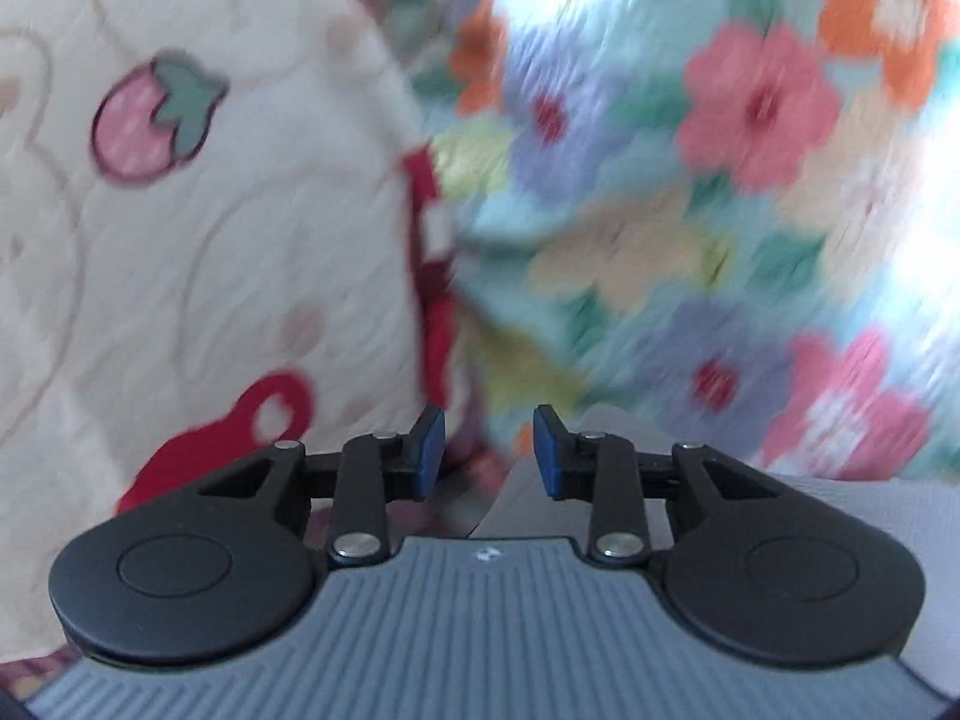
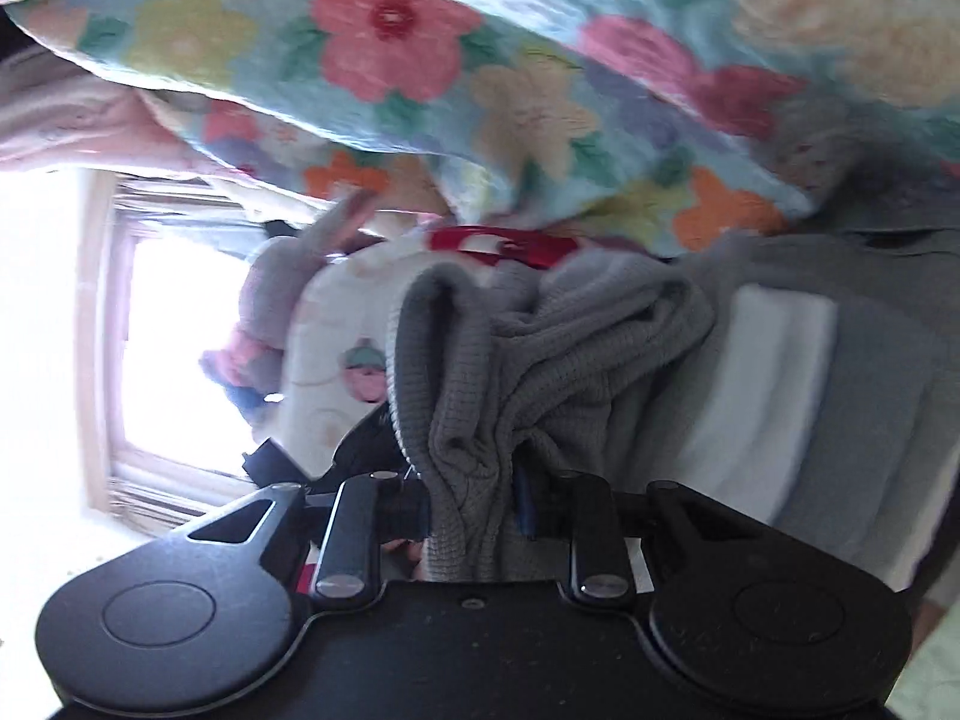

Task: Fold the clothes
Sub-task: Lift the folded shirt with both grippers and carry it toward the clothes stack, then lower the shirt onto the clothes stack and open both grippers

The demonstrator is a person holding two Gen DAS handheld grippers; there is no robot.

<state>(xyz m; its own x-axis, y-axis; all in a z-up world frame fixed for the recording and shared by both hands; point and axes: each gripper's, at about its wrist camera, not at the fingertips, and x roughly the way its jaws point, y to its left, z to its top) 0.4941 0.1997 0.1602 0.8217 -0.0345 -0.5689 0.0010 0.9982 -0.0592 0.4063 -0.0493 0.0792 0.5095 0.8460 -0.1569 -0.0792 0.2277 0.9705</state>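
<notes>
One grey knit garment, one floral blanket, one strawberry-print cushion, one plush rabbit.

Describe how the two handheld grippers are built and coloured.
The left gripper has a grey ribbed body with a small white mark, two round black discs, black linkage arms with silver pins and blue pads. The right gripper has the same layout, but its body is plain black and dusty. No cables or sleeves show.
</notes>
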